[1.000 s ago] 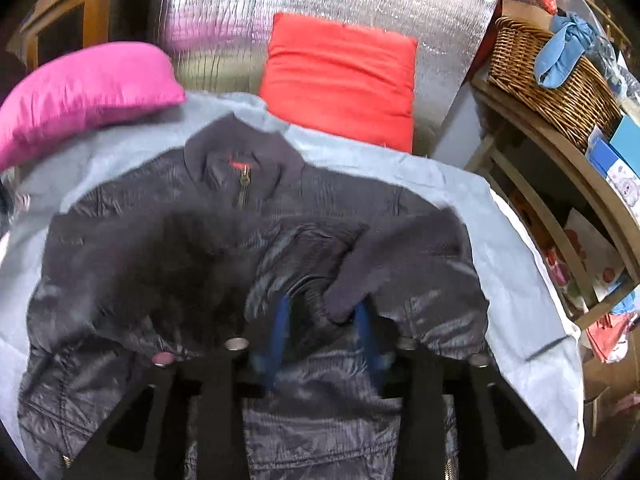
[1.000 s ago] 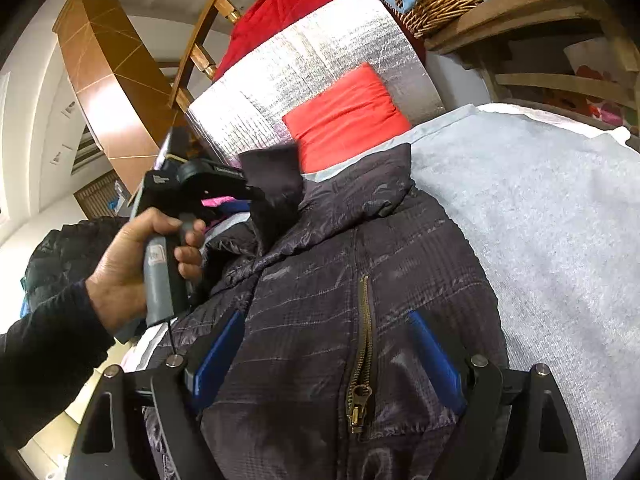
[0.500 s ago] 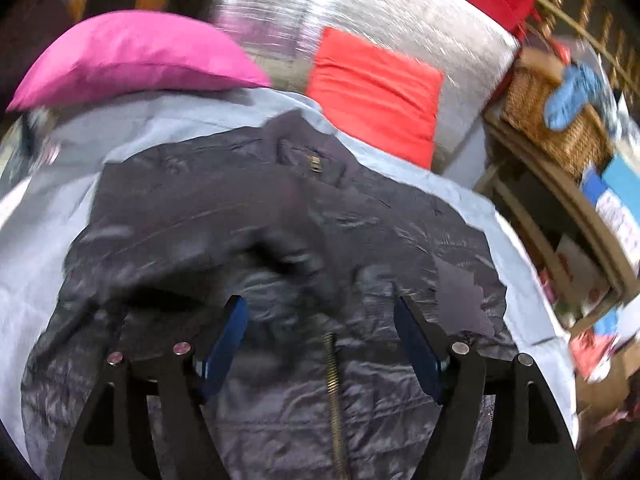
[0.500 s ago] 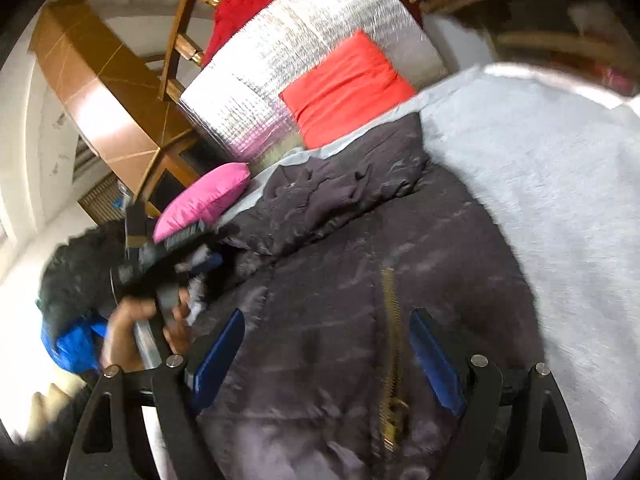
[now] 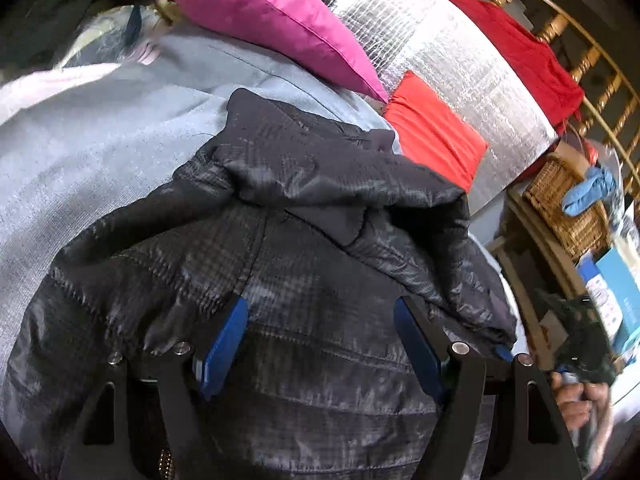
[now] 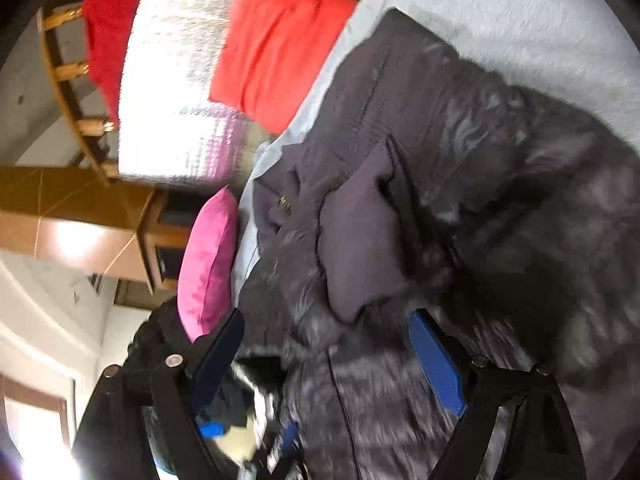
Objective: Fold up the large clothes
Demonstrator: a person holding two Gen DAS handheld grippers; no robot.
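Note:
A dark quilted jacket (image 5: 320,272) lies on a grey-blue blanket (image 5: 100,152), its sleeves folded in across the chest and a plain dark cuff (image 5: 336,220) on top. My left gripper (image 5: 320,324) hovers open over the jacket's lower body, nothing between its blue pads. In the right wrist view, which is tilted and blurred, the jacket (image 6: 500,200) fills the right side. My right gripper (image 6: 326,344) stands open above it near the same cuff (image 6: 360,240), pads apart and holding nothing. A hand (image 5: 580,396) holding the right gripper shows at the left view's right edge.
A pink pillow (image 5: 272,20), a red pillow (image 5: 432,136) and a silver foil mat (image 5: 440,52) stand at the head of the bed. A wicker basket (image 5: 572,208) sits on a wooden shelf to the right. A wooden cabinet (image 6: 80,220) stands beyond the bed.
My left gripper let go of the sleeve cuff, opened, and moved off with a roll. The right gripper swung sideways and rolled over the jacket, staying open.

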